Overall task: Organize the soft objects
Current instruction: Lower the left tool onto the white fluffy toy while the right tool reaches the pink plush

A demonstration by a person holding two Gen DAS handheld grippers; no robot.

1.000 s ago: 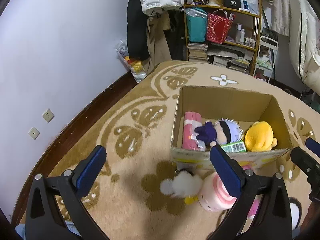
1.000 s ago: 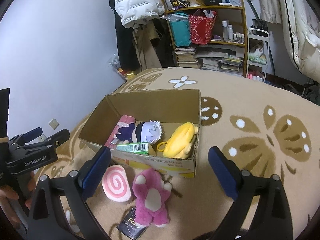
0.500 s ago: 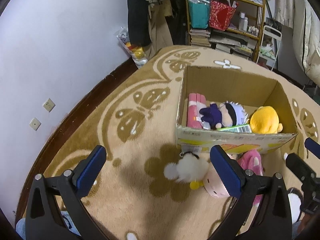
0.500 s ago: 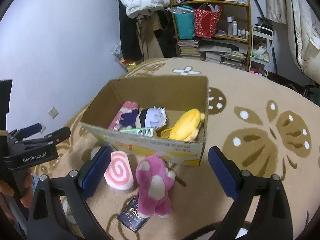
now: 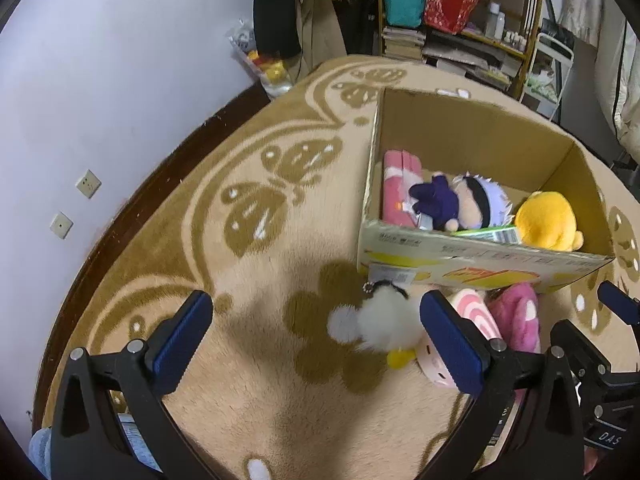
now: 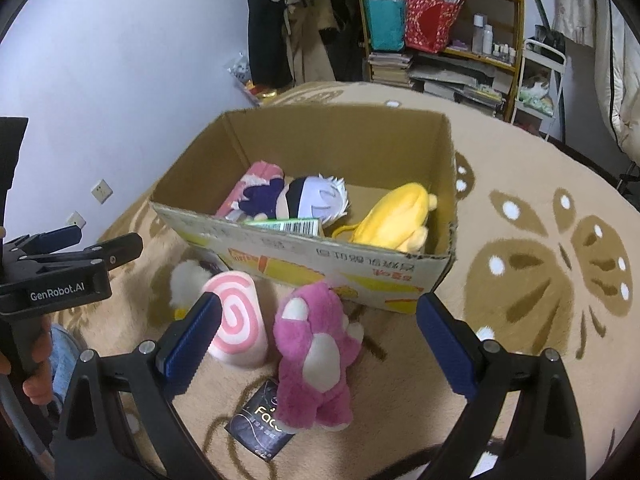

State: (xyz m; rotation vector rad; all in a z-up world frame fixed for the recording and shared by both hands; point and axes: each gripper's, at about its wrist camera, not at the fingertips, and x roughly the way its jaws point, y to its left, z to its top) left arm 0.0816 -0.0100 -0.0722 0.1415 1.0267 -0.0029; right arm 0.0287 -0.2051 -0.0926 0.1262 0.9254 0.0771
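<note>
An open cardboard box (image 5: pixel 472 136) (image 6: pixel 304 252) stands on the rug. It holds a pink roll (image 5: pixel 398 188), a purple-and-white doll (image 5: pixel 460 202) (image 6: pixel 304 198) and a yellow plush (image 5: pixel 546 220) (image 6: pixel 394 220). In front of the box lie a white fluffy plush (image 5: pixel 380 322) (image 6: pixel 186 280), a pink swirl cushion (image 6: pixel 238 320) (image 5: pixel 470 306) and a pink bear (image 6: pixel 316 356) (image 5: pixel 518 316). My left gripper (image 5: pixel 316 340) is open and empty above the white plush. My right gripper (image 6: pixel 320 344) is open and empty over the pink bear.
A dark packet (image 6: pixel 260 428) lies under the bear's feet. A shelf (image 5: pixel 460 12) with bags and books stands behind the box. The wall (image 5: pixel 100 80) with sockets runs along the left. The patterned rug (image 6: pixel 540 240) spreads to the right.
Both grippers have moved forward and down toward the toys in front of the box. Both stay open. No toy has moved.
</note>
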